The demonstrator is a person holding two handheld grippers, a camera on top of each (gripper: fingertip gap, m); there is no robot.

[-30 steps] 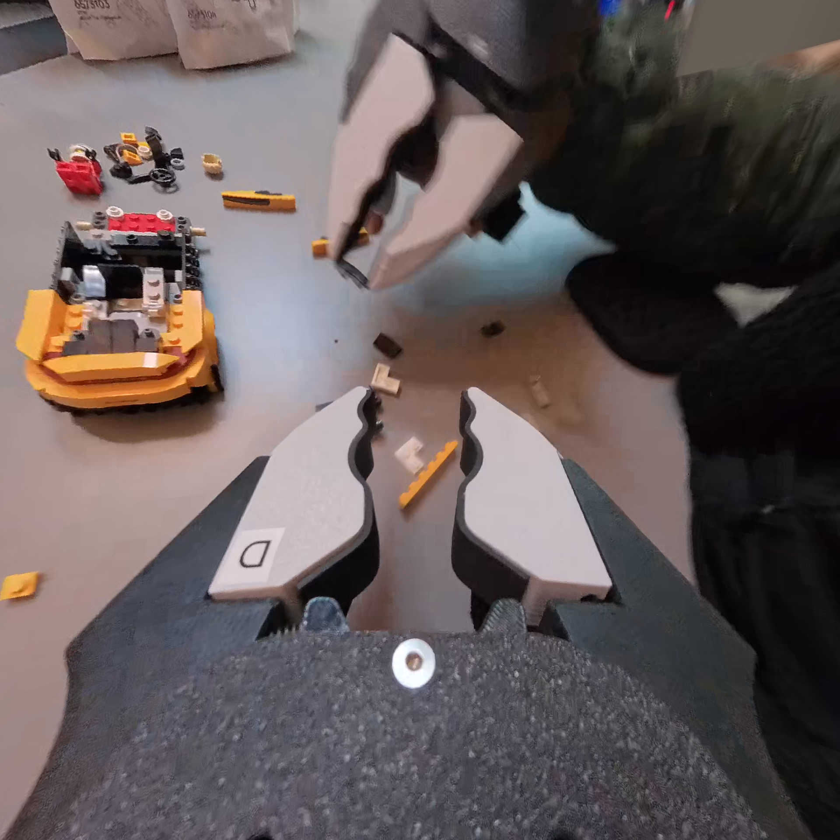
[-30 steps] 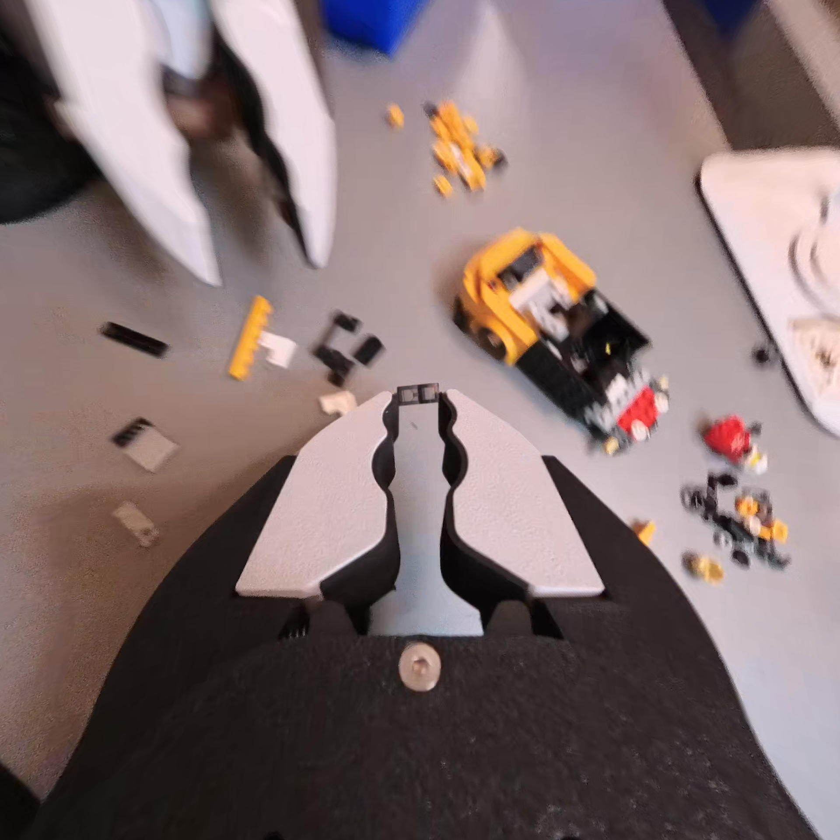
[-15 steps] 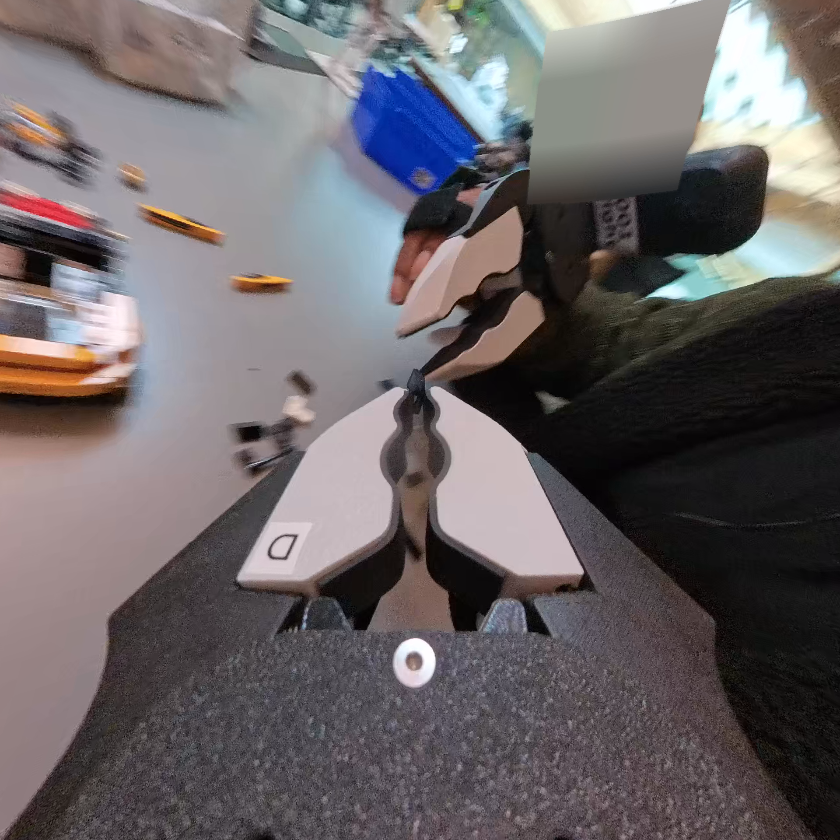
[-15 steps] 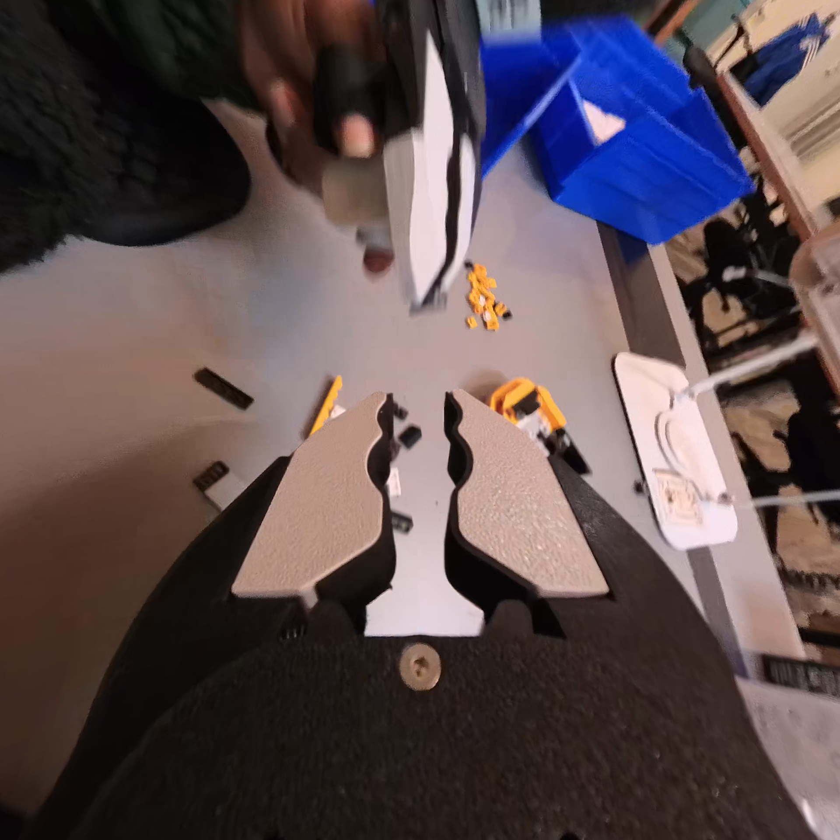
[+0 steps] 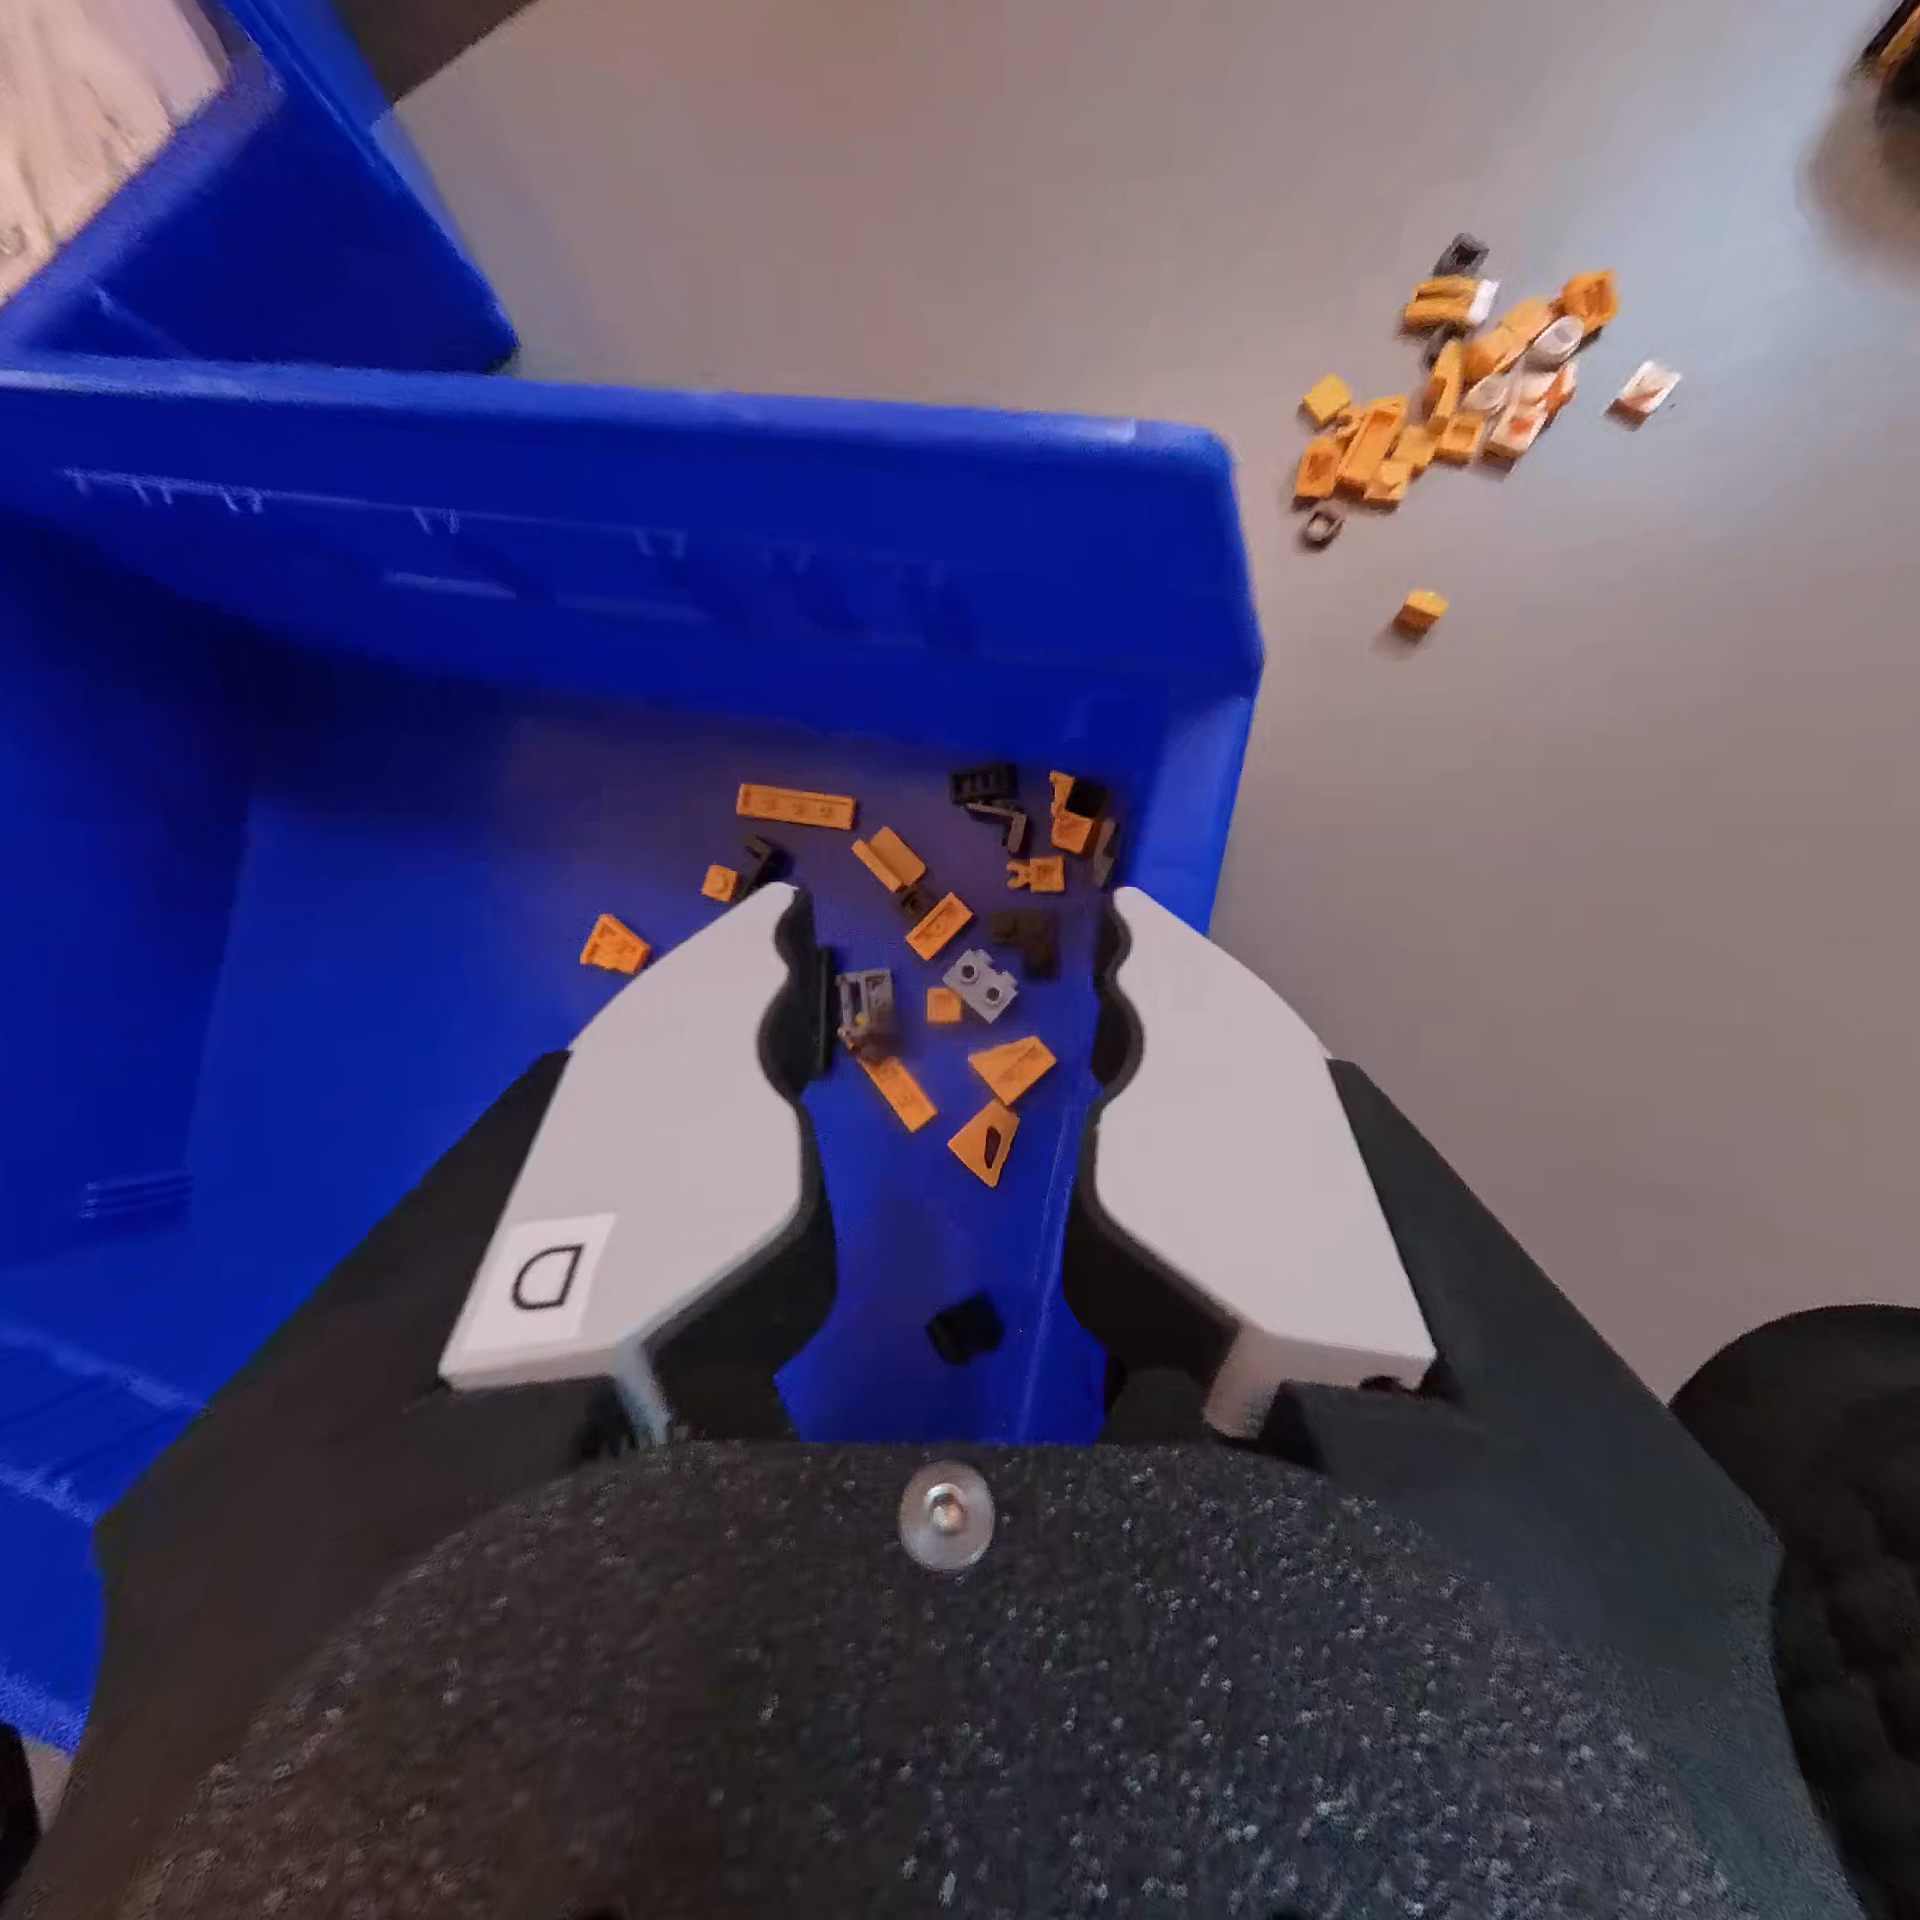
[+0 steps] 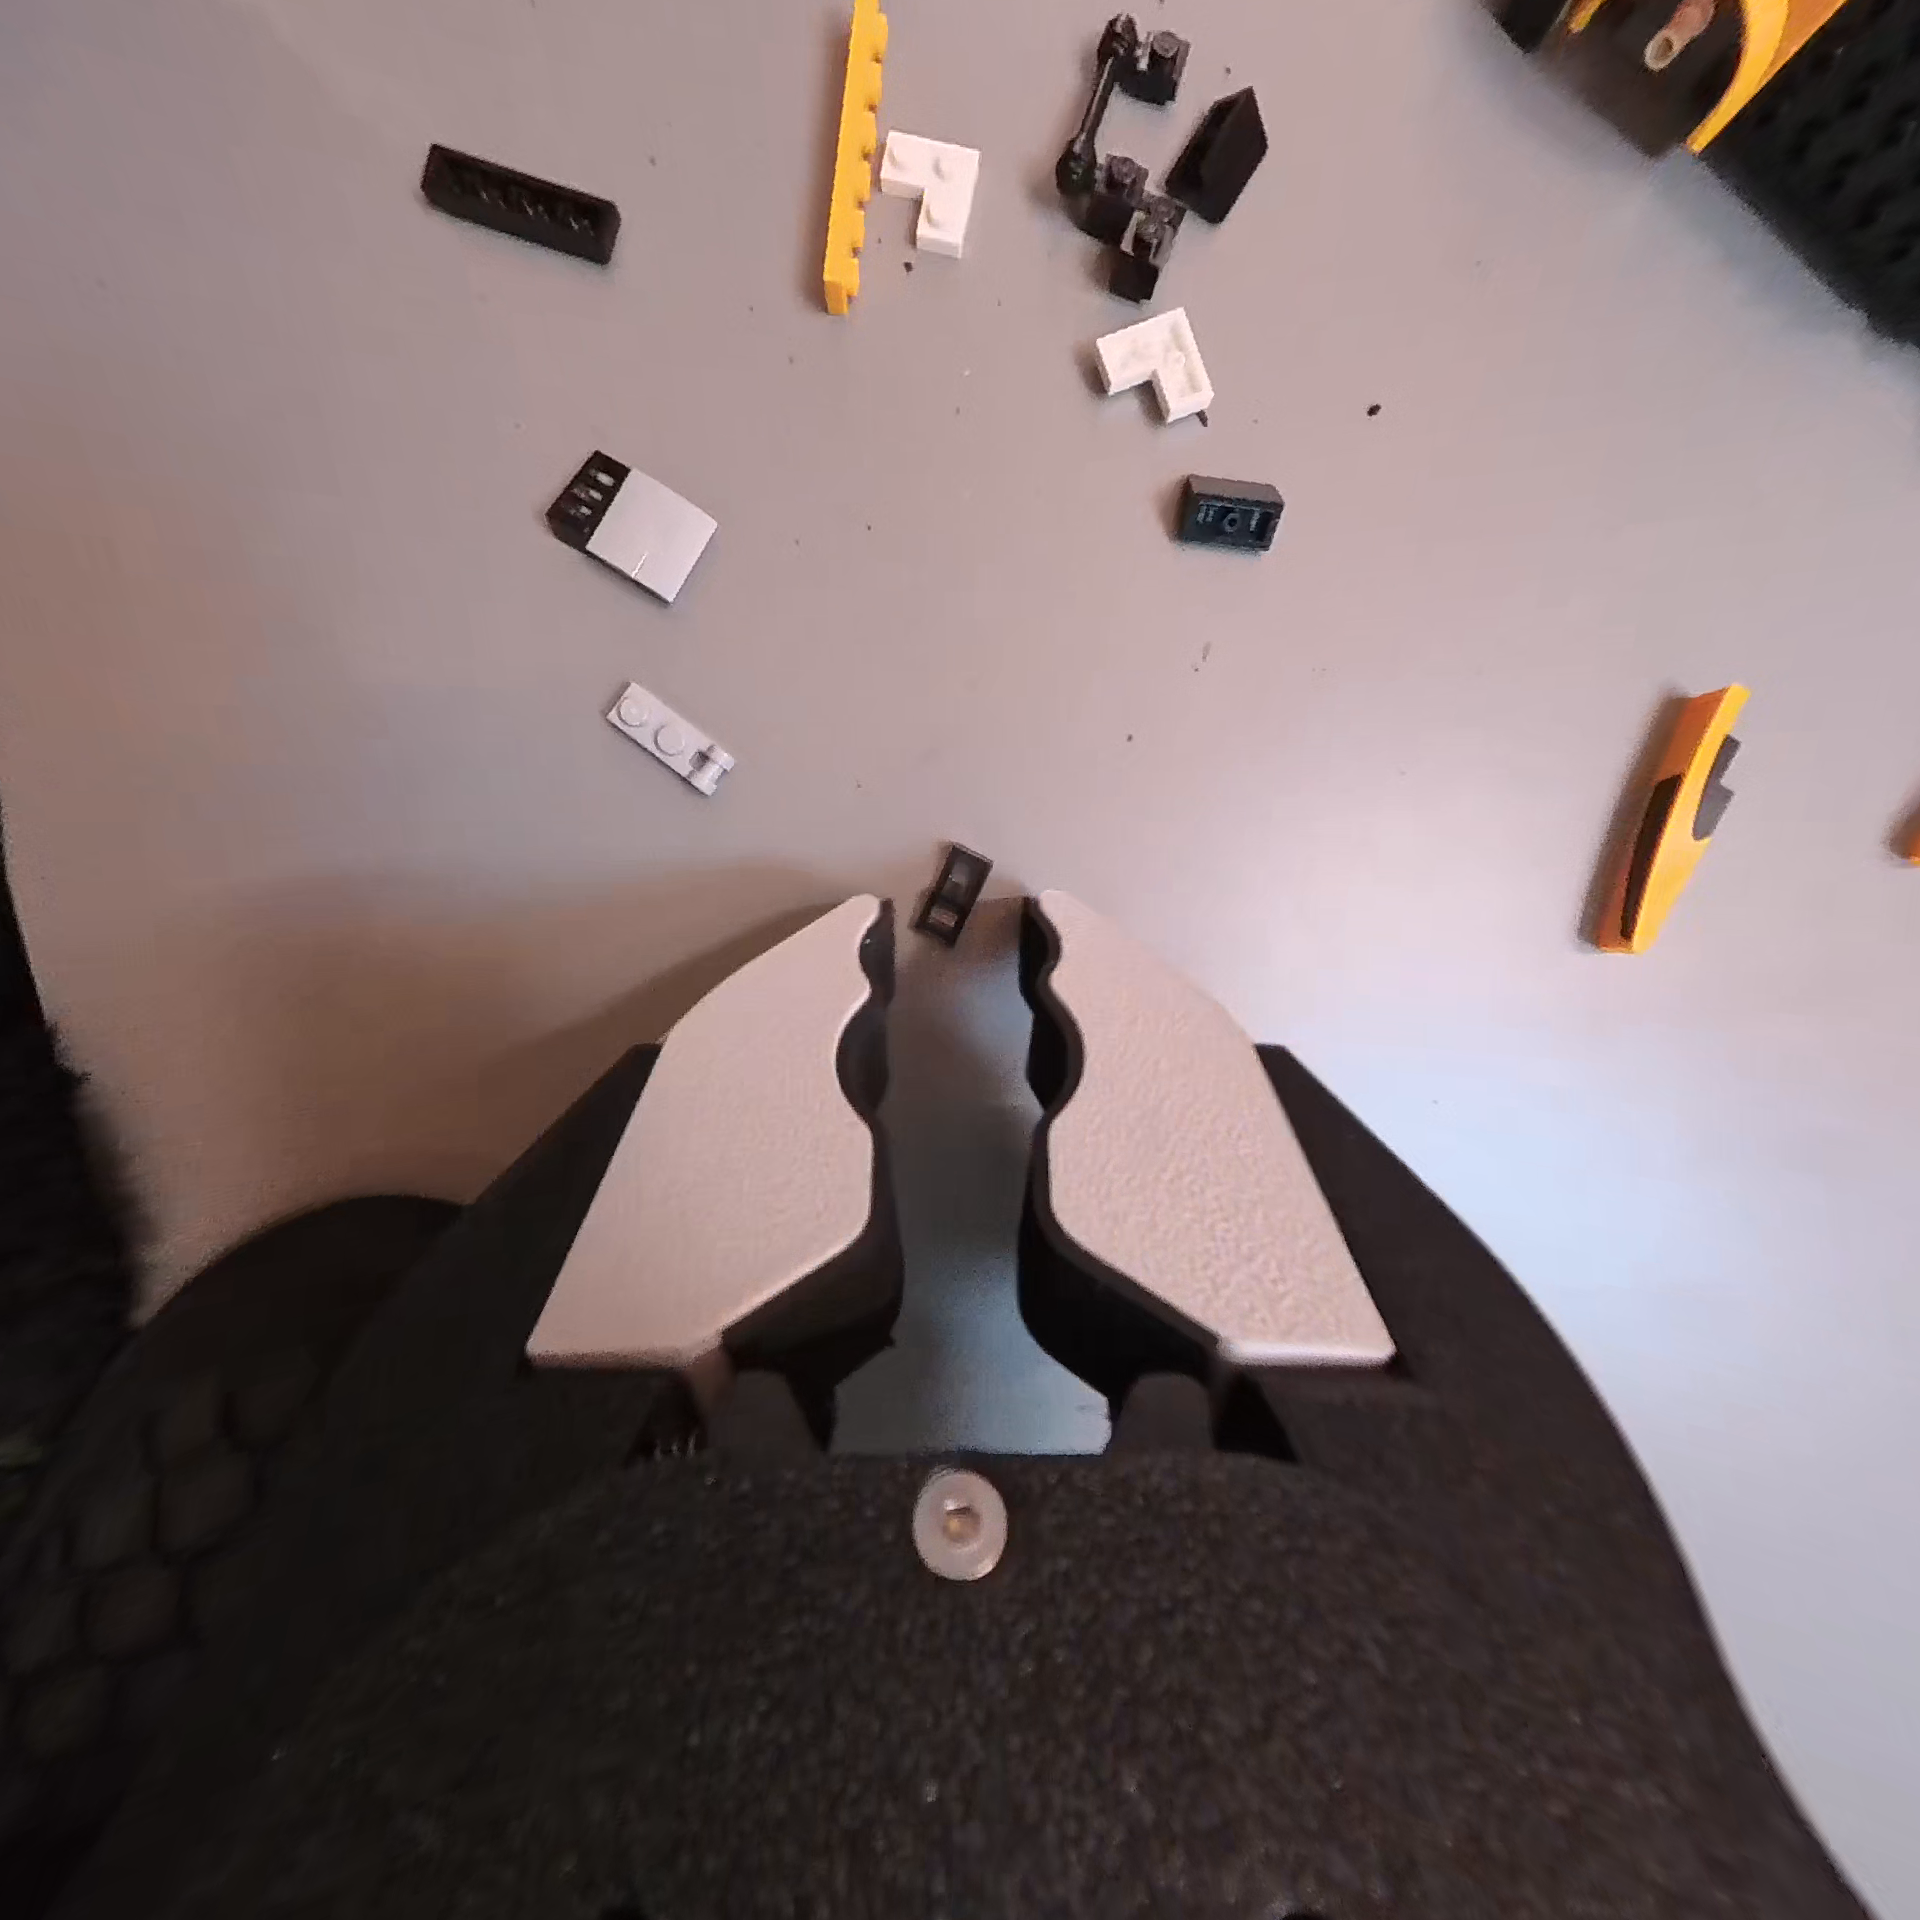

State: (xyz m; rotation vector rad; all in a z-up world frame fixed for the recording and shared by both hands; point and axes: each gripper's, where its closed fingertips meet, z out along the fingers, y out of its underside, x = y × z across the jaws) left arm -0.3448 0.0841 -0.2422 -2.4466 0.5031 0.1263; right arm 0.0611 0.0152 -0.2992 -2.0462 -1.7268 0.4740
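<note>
My left gripper (image 5: 954,899) is open above a blue bin (image 5: 623,582). Several small orange, black and grey toy brick pieces (image 5: 940,925) lie on the bin's floor under the fingers. A thin black piece (image 5: 822,1013) shows against the inner face of the left finger; I cannot tell whether it touches. My right gripper (image 6: 956,902) is low over the grey table (image 6: 1351,675), its fingers apart. A small black piece (image 6: 951,894) lies tilted between the fingertips, with a gap to each pad.
A pile of orange pieces (image 5: 1455,405) lies on the table right of the bin. Ahead of the right gripper lie a yellow long plate (image 6: 854,156), white corner pieces (image 6: 1155,364), a black brick (image 6: 1231,509), a grey plate (image 6: 668,736) and an orange curved piece (image 6: 1662,821). Across from one pair of fingers to the other is roughly 40 centimetres.
My left gripper shut on a small black piece, swung over to the blue bin and opened wide. My right gripper dropped back low over the table, fingers still apart.
</note>
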